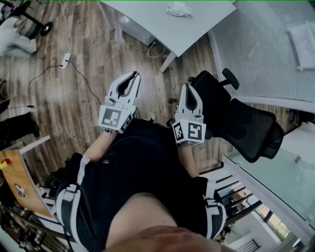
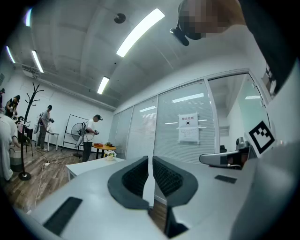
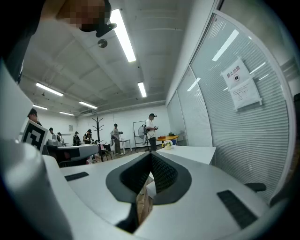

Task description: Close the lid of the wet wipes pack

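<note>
**Black shirt (image 1: 142,167) up close, task not begun**

Matte fabric fills the foreground. Beyond it, the left gripper (image 1: 134,74) and right gripper (image 1: 188,86), smooth white plastic with ribbed dark pads, have fingers clenched on nothing. At twelve o'clock, well apart, a crinkly pale packet, probably the wet wipes pack (image 1: 178,9), lies on the flat white tabletop (image 1: 197,27). Its lid is too small to read.

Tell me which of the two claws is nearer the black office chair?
The right claw, close beside the chair; the left claw hangs farther off, over wooden floor.
</note>
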`<move>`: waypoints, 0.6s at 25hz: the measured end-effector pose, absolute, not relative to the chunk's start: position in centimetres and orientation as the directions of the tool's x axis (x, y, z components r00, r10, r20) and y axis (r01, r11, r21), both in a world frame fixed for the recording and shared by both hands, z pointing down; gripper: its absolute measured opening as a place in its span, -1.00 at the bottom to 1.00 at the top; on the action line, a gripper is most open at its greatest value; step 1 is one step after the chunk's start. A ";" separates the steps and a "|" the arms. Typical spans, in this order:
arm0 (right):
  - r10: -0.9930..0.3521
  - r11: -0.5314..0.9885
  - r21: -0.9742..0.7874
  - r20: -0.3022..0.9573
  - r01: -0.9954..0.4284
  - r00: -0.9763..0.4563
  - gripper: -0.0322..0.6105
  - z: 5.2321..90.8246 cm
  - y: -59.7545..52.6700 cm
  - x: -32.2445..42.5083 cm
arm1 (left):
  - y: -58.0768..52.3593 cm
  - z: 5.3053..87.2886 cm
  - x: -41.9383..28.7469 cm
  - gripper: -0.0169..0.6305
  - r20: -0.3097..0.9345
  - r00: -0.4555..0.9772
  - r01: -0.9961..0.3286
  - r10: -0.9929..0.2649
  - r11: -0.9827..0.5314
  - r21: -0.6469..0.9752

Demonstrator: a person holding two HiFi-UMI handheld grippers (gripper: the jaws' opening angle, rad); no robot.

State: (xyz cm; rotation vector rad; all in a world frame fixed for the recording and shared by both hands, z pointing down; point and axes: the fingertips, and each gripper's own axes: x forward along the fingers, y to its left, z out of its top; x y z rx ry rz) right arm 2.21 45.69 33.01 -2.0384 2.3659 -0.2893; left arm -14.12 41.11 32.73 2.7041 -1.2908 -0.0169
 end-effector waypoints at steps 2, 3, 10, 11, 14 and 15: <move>-0.981 0.138 -0.143 0.116 -0.980 -0.155 -0.83 33.2 45.7 2.2 | 41.2 32.6 -14.1 -0.81 0.036 0.635 -0.769 -0.772 -0.626 0.133; -0.981 0.138 -0.142 0.115 -0.980 -0.155 -0.83 33.2 45.7 2.3 | 41.2 32.5 -14.1 -0.81 0.034 0.634 -0.769 -0.772 -0.626 0.132; -0.982 0.138 -0.142 0.107 -0.980 -0.154 -0.83 33.1 45.5 2.2 | 41.2 32.6 -14.3 -0.81 0.017 0.639 -0.764 -0.769 -0.632 0.130; -0.982 0.139 -0.142 0.105 -0.980 -0.155 -0.83 33.0 45.5 2.2 | 41.2 32.5 -14.3 -0.81 0.013 0.640 -0.763 -0.768 -0.633 0.131; -0.985 0.135 -0.142 0.091 -0.981 -0.148 -0.83 32.3 45.4 2.1 | 41.1 32.4 -14.5 -0.81 0.011 0.642 -0.761 -0.767 -0.635 0.131; -0.987 0.131 -0.144 0.076 -0.981 -0.143 -0.83 31.9 45.4 2.0 | 41.0 32.3 -14.6 -0.81 0.010 0.643 -0.760 -0.766 -0.636 0.132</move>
